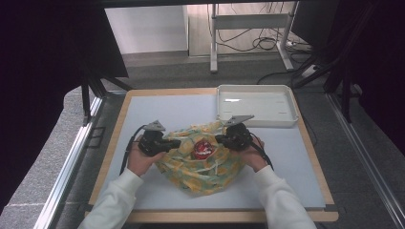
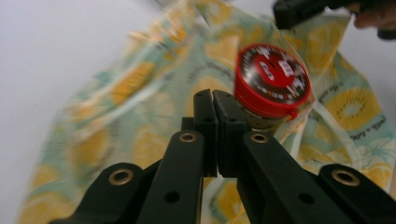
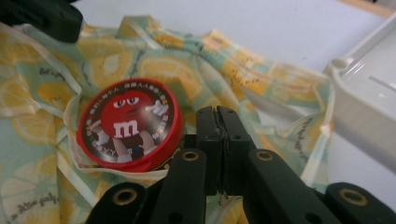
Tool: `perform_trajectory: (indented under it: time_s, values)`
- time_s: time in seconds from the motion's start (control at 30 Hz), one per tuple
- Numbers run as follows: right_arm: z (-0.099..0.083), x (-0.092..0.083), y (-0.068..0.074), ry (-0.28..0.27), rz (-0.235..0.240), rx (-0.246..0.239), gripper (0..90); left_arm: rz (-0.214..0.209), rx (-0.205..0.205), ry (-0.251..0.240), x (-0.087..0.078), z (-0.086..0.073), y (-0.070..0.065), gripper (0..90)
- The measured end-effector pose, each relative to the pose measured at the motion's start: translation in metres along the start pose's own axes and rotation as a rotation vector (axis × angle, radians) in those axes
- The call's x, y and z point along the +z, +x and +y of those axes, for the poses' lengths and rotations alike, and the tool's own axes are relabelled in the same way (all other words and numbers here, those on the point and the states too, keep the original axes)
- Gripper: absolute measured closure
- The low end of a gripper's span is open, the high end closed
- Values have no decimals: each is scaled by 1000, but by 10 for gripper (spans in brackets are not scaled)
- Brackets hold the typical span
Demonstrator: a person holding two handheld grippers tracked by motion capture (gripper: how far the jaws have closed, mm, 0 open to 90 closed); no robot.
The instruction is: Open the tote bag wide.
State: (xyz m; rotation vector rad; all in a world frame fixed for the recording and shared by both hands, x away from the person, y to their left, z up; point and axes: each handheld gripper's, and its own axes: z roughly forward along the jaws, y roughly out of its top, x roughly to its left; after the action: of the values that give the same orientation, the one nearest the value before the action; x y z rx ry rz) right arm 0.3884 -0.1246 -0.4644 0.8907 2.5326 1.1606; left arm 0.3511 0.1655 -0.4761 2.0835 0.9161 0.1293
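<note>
A lemon-print bag (image 1: 200,169) lies crumpled on the white mat, its mouth facing up. Inside it stands a jar with a red M&M's lid (image 1: 202,149). My left gripper (image 1: 179,142) is at the left rim of the bag's mouth and my right gripper (image 1: 218,138) at the right rim. In the left gripper view the jaws (image 2: 213,95) are pressed together at the bag's edge, just left of the lid (image 2: 273,79). In the right gripper view the jaws (image 3: 217,112) are likewise pressed together on the thin rim, right of the lid (image 3: 128,123).
A white tray (image 1: 255,120) stands at the back right of the mat, close behind the right gripper, and its wall (image 3: 364,93) fills the right edge of the right gripper view. The wooden table edge (image 1: 112,143) frames the mat.
</note>
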Motion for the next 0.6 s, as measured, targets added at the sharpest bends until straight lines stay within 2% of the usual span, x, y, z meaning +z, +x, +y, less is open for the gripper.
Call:
perform_trajectory:
  time_s: [0.07, 0.17, 0.37, 0.47, 0.6]
  values:
    - [-2, 2, 1, 13, 1, -3, 882, -7, 17, 39, 10, 0, -4, 900]
    - [-5, 4, 2, 22, 2, -1, 882, -17, 27, 72, 19, 0, -8, 900]
    - [-9, 6, 2, 38, -1, 1, 888, -27, 26, 101, 28, 1, -9, 900]
    - [-12, 8, 2, 47, 0, 2, 889, 1, 6, 122, 37, 1, -4, 900]
    - [-16, 13, 4, 66, 1, 3, 890, 30, -35, 124, 46, 0, 3, 900]
